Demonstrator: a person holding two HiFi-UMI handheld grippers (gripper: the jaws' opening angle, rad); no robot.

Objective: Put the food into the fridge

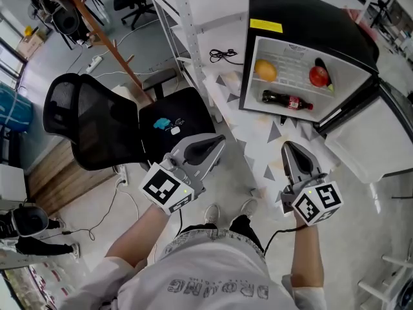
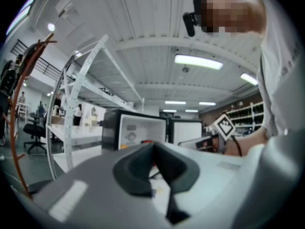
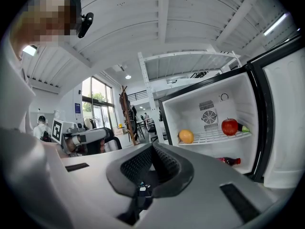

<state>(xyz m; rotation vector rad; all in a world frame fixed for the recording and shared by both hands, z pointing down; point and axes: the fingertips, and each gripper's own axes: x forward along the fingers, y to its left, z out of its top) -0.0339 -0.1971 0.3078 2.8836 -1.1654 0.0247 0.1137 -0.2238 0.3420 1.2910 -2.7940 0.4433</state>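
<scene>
A small black fridge (image 1: 310, 31) stands open on the floor ahead of me. On its wire shelf sit an orange (image 1: 265, 70) and a red apple (image 1: 319, 76), with a dark, green-tipped item just behind the apple. A cola bottle (image 1: 287, 100) lies on the fridge bottom. My left gripper (image 1: 221, 141) and right gripper (image 1: 287, 146) hover short of the fridge, both shut and empty. In the right gripper view the orange (image 3: 186, 136), apple (image 3: 229, 127) and bottle (image 3: 230, 161) show beyond the closed right gripper (image 3: 152, 147). The left gripper (image 2: 153, 146) points towards the fridge (image 2: 138, 130).
The fridge door (image 1: 368, 141) swings open to the right. A black mesh office chair (image 1: 97, 121) stands at my left. A white metal shelf frame (image 1: 187, 31) rises left of the fridge, with a black cable (image 1: 222, 55) beside it. A wooden coat stand (image 1: 97, 31) is further left.
</scene>
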